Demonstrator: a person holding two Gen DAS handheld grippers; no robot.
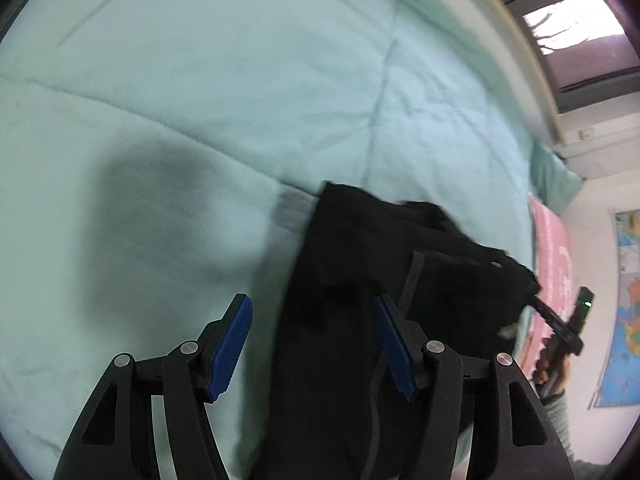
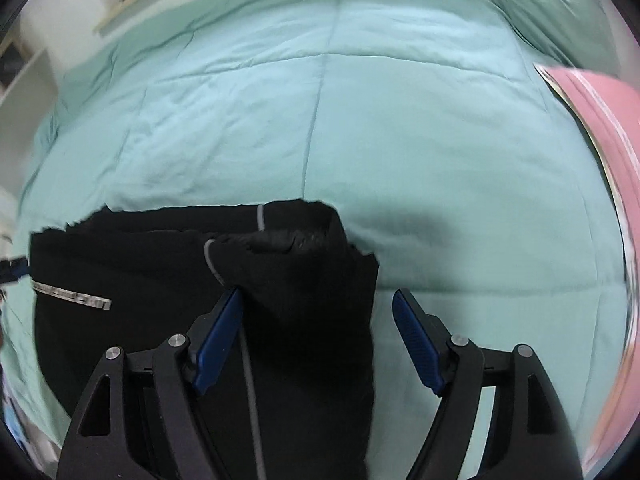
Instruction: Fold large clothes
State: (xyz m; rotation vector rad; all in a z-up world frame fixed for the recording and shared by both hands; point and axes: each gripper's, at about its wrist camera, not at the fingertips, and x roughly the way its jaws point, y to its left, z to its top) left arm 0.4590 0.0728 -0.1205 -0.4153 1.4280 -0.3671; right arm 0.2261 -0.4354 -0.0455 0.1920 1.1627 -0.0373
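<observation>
A black garment with thin grey piping [image 1: 360, 280] lies on a mint-green quilted bed cover [image 1: 240, 100]. In the left wrist view my left gripper [image 1: 312, 312] is open, its blue pads [image 1: 230, 346] apart, and the garment's near edge runs between them. In the right wrist view the garment [image 2: 180, 280] shows a grey printed strip and a folded corner. My right gripper [image 2: 318, 304] is open above that corner, with cloth between the blue pads [image 2: 218, 340]. The right gripper also shows in the left wrist view [image 1: 560, 328] at the garment's far edge.
A pink cloth [image 2: 608, 140] lies along the right side of the bed cover [image 2: 360, 100]. A green pillow [image 1: 554, 176] sits at the far end. A window [image 1: 576, 28] and a wall map [image 1: 624, 312] are beyond the bed.
</observation>
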